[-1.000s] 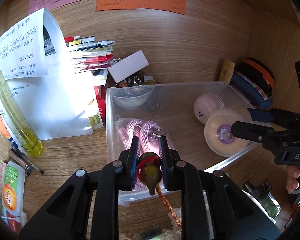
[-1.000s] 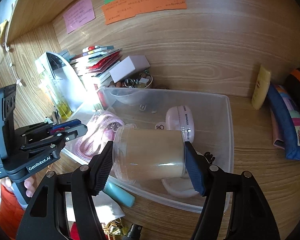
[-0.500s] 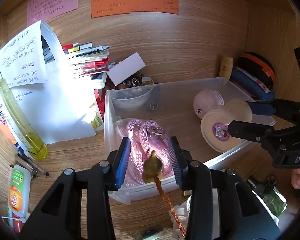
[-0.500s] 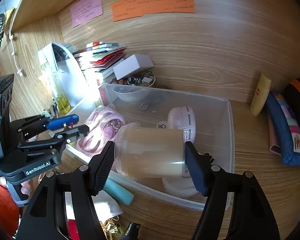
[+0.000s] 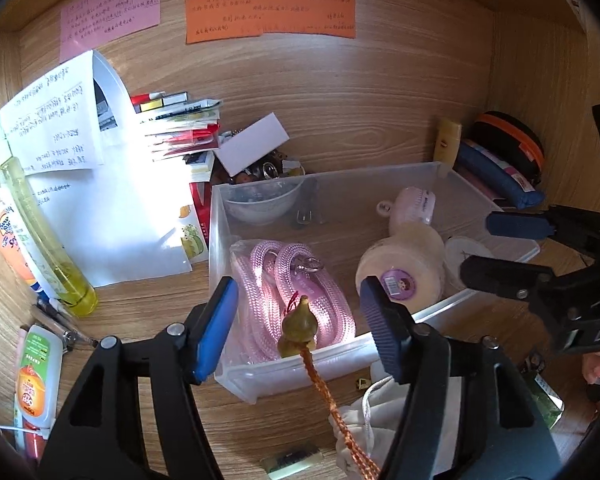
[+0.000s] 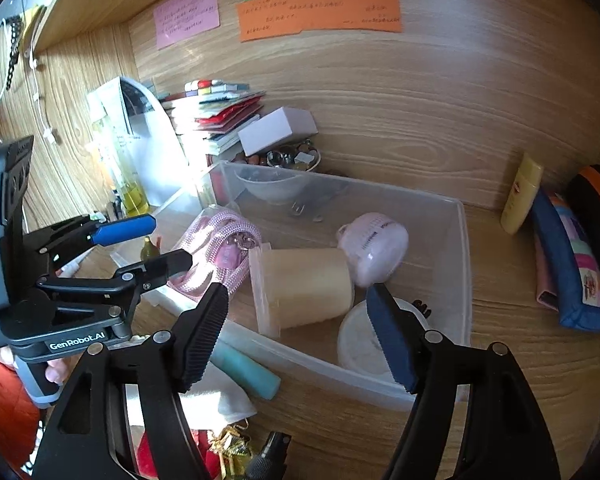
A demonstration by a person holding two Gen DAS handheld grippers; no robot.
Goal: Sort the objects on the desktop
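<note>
A clear plastic bin [image 5: 420, 170] [image 6: 462, 240] holds a pink rope [image 5: 292, 300] [image 6: 224, 236], a small bowl [image 5: 260, 202], a pink round case [image 6: 374, 252] and a cream jar [image 5: 400, 272] [image 6: 304, 286] lying on its side. A small gourd charm [image 5: 298, 330] rests on the rope at the bin's front wall, its orange cord [image 5: 328, 396] trailing out over the edge. My left gripper [image 5: 296, 328] is open around the charm without gripping it. My right gripper [image 6: 296, 336] is open just in front of the jar.
Papers [image 5: 80, 184], a stack of books [image 5: 180, 128], a white box [image 5: 252, 144] and a yellow bottle [image 5: 40, 236] stand to the left. Pouches [image 6: 572, 256] and a tube [image 6: 520, 192] lie to the right. A cloth bag [image 5: 380, 412] and a teal tube [image 6: 248, 372] lie in front.
My left gripper opened and let go of the gourd charm onto the rope. My right gripper opened and released the jar, which now lies in the bin. Both pulled back a little.
</note>
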